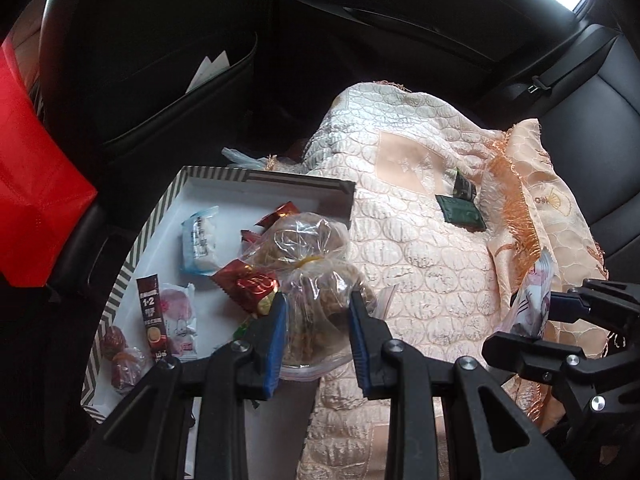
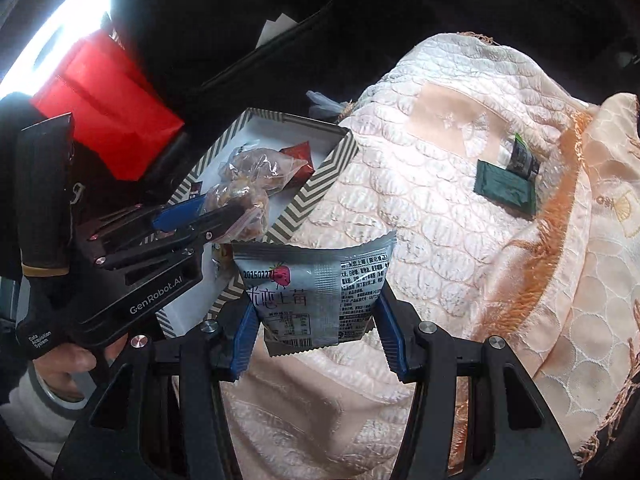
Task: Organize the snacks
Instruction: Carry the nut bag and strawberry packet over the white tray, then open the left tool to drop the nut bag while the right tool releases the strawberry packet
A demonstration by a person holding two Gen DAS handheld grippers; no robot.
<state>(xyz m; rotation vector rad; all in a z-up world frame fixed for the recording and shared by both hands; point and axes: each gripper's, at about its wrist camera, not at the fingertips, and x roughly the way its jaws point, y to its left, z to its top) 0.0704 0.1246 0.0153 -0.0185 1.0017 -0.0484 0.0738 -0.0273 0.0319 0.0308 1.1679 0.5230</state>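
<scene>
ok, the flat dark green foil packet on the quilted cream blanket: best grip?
Take the flat dark green foil packet across its short width, coming straight down from above. It lies flat on the quilted cream blanket, so pinch its free lower-left end; the small black-and-green sachet crowds its upper-right end. Both grippers are occupied now.

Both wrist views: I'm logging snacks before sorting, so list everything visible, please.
clear bag of brown snacks: 1, between left gripper fingers, over box
strawberry packet: 1, pale blue, in right gripper
box: 1, white, chevron rim, on seat
red wrappers: several, in box
coffee stick: 1, dark, in box
green packets: 2, on cloth
cloth: 1, cream-peach, over seat
red bag: 1, far left
left gripper
right gripper
</scene>
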